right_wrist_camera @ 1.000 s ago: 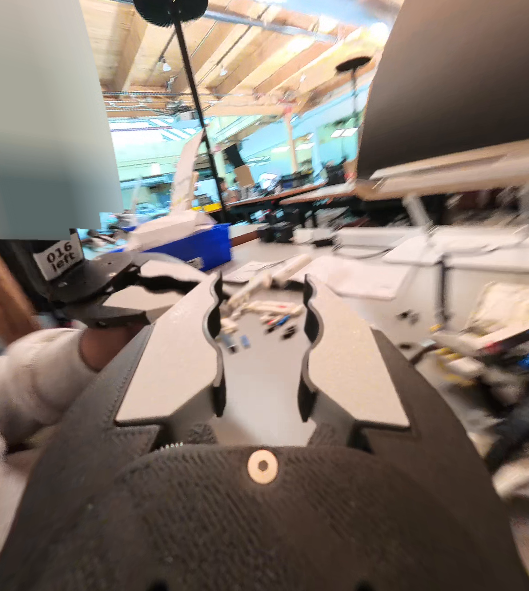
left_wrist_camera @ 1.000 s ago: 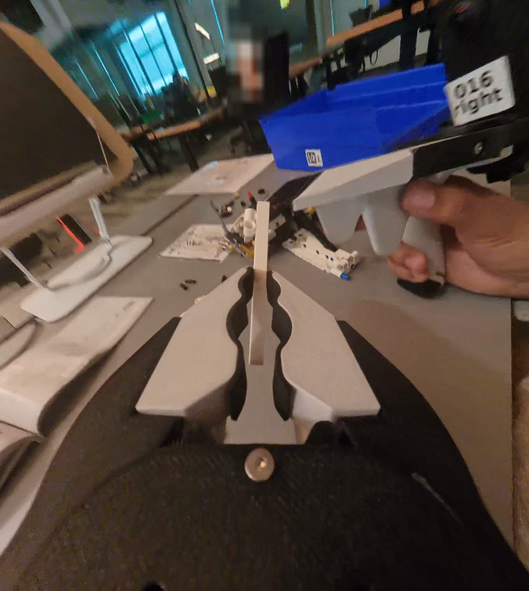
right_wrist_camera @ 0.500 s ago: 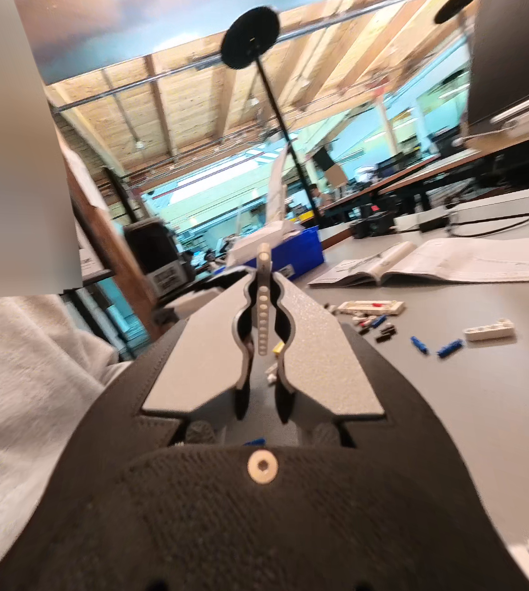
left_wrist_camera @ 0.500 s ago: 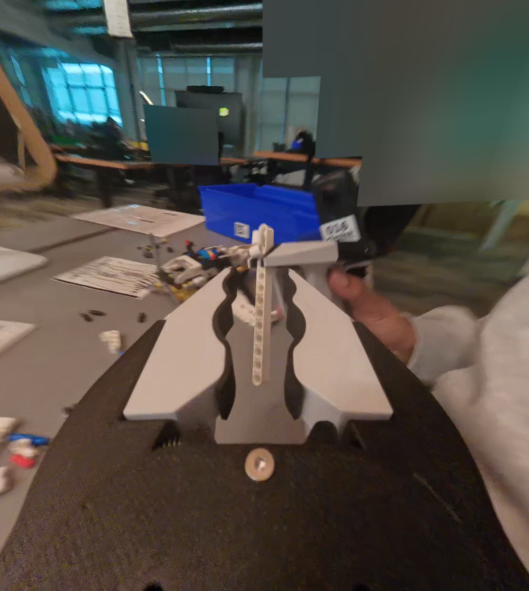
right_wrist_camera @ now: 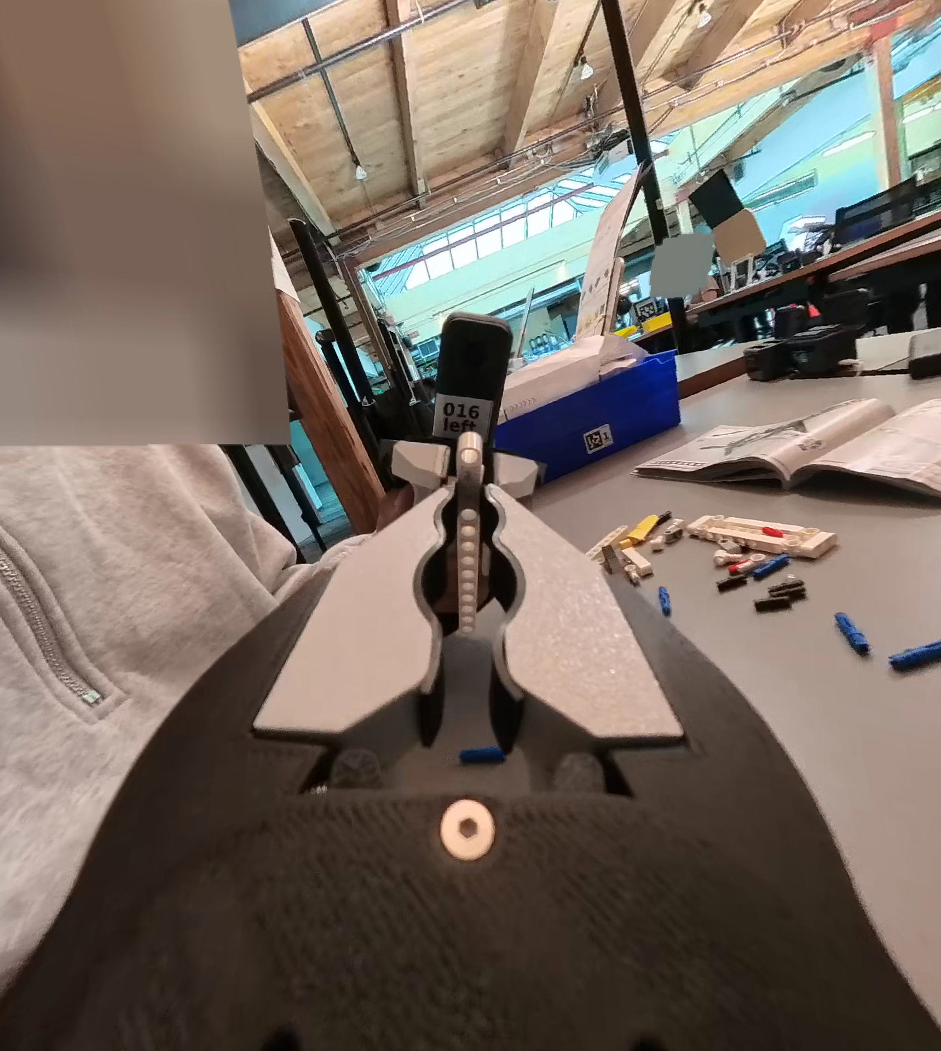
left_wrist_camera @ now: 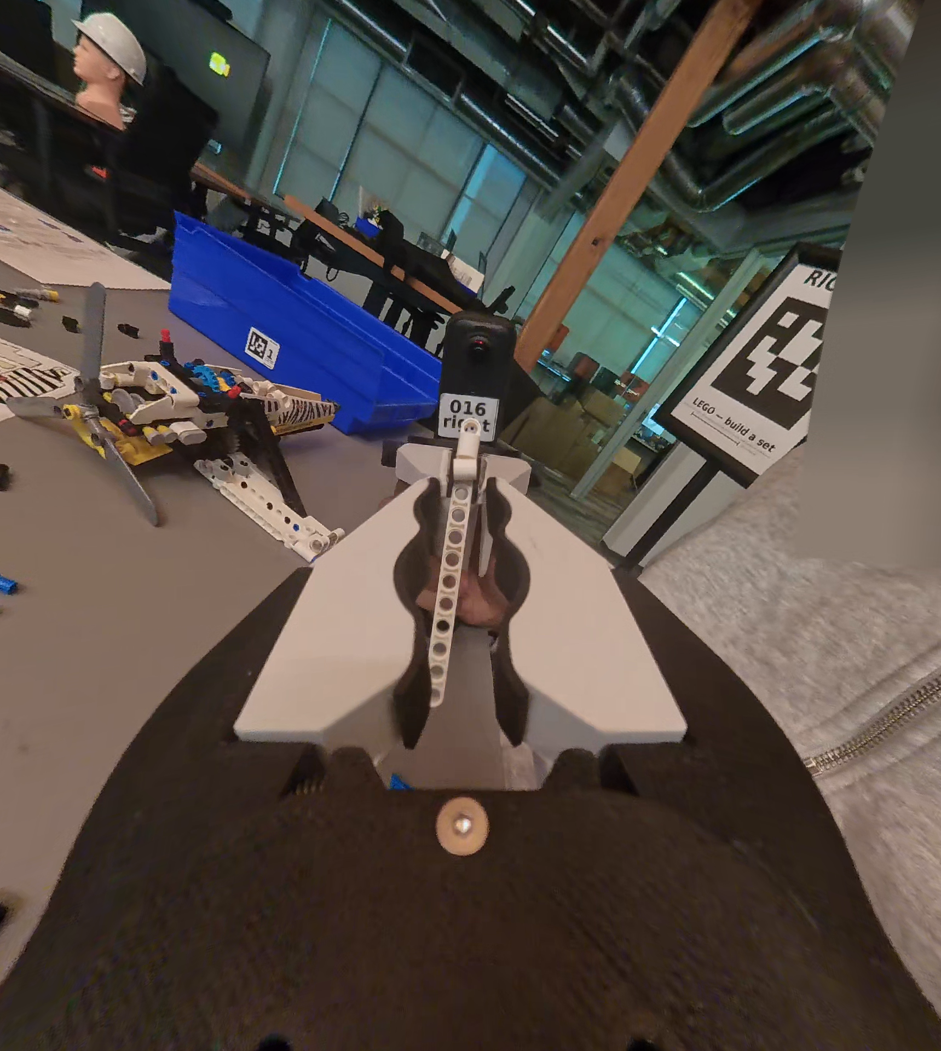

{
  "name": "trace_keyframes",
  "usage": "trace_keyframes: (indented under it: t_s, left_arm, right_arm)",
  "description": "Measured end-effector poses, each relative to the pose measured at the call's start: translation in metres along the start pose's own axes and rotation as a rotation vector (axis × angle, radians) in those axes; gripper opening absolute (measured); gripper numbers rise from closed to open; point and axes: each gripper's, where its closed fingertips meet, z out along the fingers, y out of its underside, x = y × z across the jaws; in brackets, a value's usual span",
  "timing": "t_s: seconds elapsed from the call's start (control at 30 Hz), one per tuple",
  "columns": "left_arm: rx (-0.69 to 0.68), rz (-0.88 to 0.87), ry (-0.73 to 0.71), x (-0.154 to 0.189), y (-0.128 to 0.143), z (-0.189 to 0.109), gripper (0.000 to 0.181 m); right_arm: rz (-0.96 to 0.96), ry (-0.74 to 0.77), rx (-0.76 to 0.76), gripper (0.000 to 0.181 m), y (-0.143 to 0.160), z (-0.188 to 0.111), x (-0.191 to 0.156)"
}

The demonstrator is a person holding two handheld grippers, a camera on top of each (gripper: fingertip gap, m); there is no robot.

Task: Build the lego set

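Note:
My left gripper [left_wrist_camera: 459,483] is shut on a long white holed beam [left_wrist_camera: 448,591] that stands up between its fingers, with a small white connector [left_wrist_camera: 469,449] at its far end. My right gripper [right_wrist_camera: 468,495] faces it tip to tip and is shut on a white holed beam [right_wrist_camera: 468,557]. I cannot tell whether both hold the same beam. Each gripper shows head-on in the other's view: the right one [left_wrist_camera: 465,466] and the left one [right_wrist_camera: 468,463]. Both are raised above the grey table [left_wrist_camera: 115,625]. The half-built plane model [left_wrist_camera: 172,409] with a grey propeller lies at the left.
A blue bin [left_wrist_camera: 297,341] stands behind the model and also shows in the right wrist view [right_wrist_camera: 587,409]. An open instruction booklet [right_wrist_camera: 826,449] and loose white, black and blue pieces [right_wrist_camera: 741,546] lie to the right. A blue pin [right_wrist_camera: 482,754] rests inside the right gripper's base. The person's grey zip sweater [left_wrist_camera: 854,682] is close by. Left and right tips are no more than a few centimetres apart. Left tips and right tips are each some 20 centimeters from the half-built plane model [left_wrist_camera: 172,409].
The right gripper was open a second ago and has shut on a white beam. Both grippers have swung round and lifted to face each other tip to tip.

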Motion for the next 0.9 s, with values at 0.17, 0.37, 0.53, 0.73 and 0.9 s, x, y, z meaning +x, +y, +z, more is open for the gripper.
trace_keyframes:
  t_s: [0.17, 0.37, 0.53, 0.73, 0.9]
  left_arm:
    - [-0.027, 0.001, -0.003, 0.001, 0.003, 0.001, 0.005]
    - [-0.03, -0.019, 0.0, 0.001, 0.003, 0.0, 0.005]
    - [-0.018, 0.006, -0.009, 0.002, 0.0, 0.0, 0.004]
    - [-0.03, 0.01, -0.034, -0.002, 0.004, 0.0, 0.004]
    - [-0.012, -0.002, -0.027, 0.0, 0.003, 0.002, 0.005]
  right_arm:
    - [0.042, -0.015, -0.095, 0.005, 0.013, 0.004, -0.002]
    - [0.005, 0.008, -0.071, 0.004, 0.01, 0.003, -0.002]
    - [0.002, 0.01, -0.045, 0.005, 0.007, 0.002, -0.002]
    - [0.031, -0.002, 0.087, 0.039, -0.012, -0.007, -0.002]
    - [0.015, 0.018, 0.057, 0.005, -0.007, -0.005, -0.001]
